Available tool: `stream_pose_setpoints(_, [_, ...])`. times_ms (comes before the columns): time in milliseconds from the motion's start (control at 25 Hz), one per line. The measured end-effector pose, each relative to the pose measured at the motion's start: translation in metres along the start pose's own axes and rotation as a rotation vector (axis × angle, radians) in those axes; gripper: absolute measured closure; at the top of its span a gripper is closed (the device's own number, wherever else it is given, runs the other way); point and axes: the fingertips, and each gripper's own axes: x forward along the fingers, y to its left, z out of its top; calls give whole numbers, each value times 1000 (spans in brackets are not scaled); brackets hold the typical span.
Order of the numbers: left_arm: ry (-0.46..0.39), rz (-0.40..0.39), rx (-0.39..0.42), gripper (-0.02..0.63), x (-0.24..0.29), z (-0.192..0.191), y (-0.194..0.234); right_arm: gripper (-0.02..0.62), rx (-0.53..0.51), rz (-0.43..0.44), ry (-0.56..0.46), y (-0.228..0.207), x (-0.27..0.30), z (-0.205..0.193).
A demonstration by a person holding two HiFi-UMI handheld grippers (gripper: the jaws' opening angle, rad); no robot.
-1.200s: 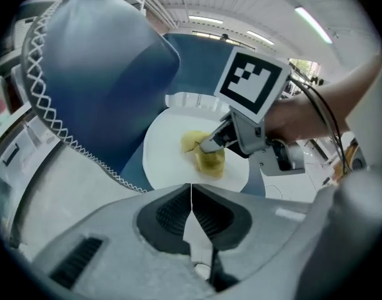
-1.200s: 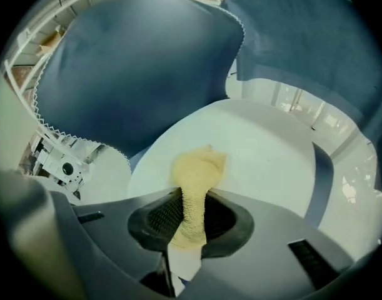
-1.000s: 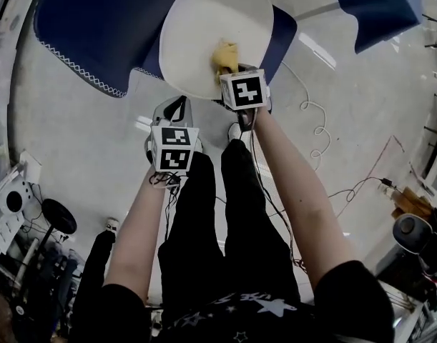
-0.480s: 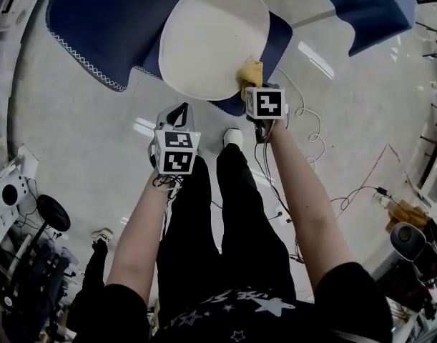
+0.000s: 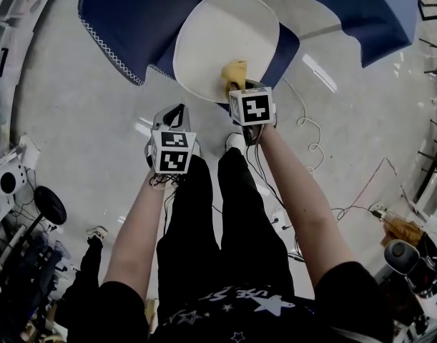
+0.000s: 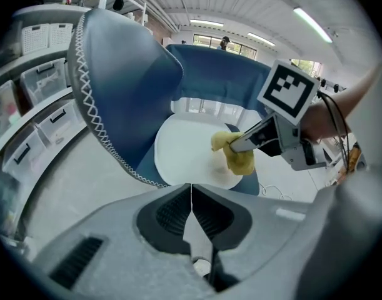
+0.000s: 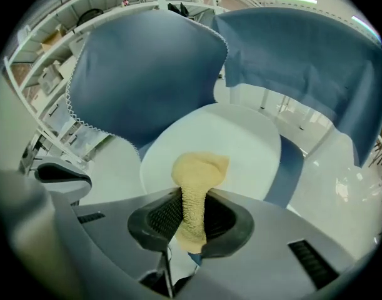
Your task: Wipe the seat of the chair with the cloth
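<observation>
The chair's white round seat (image 5: pixel 222 38) sits on a dark blue shell, also seen as seat (image 6: pixel 187 152) and seat (image 7: pixel 241 145). A yellow cloth (image 5: pixel 234 73) rests on the seat's near right part. My right gripper (image 5: pixel 239 84) is shut on the yellow cloth (image 7: pixel 194 189), whose bunched end touches the seat. From the left gripper view the cloth (image 6: pixel 236 154) hangs from the right gripper's jaws. My left gripper (image 5: pixel 173 116) hovers off the seat's near left edge, jaws shut with nothing between them (image 6: pixel 191 195).
Blue fabric backrest (image 5: pixel 139 16) rises behind the seat; another blue panel (image 5: pixel 368 9) stands at the right. Cables (image 5: pixel 315 131) trail across the grey floor to the right. The person's legs and white shoe (image 5: pixel 234 140) stand just before the chair. Equipment clutters the lower left (image 5: pixel 32 213).
My right gripper with the cloth swept right to the seat's edge, then came back left onto the seat. The left gripper has barely moved.
</observation>
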Motion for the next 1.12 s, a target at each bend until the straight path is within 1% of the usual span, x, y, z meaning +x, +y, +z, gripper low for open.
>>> stream_pose_setpoints(160, [21,39,-44,584,-6,-13,26,523,-56,82,-35,58,21,28])
stream_pose_setpoints(280, [17,57,-48,584,-11,-20,45,523,-95,122,-42,99,42,40])
stream_pose_setpoints(360, [14,63,-52,584,-15,-25,55,523,-104,147,-47,120,56,47])
stream_pose_setpoints(440, [20,63,-58,584,-15,-33,61,523,-117,153,-48,132,68,51])
stream_pose_setpoints(560, [28,60,-64,584,-13,-41,66,523,-115,128,-32,129,81,46])
stream_pose_setpoints(760, [47,39,-51,585,-9,-46,61,523,-26,135,-7,111,80,20])
stream_pose_setpoints(960, [46,4,-15,584,-3,-37,49,523,7,113,-1,93,72,3])
stream_pose_setpoints(1120, [36,-28,15,584,1,-28,35,523,17,77,10,75,61,-14])
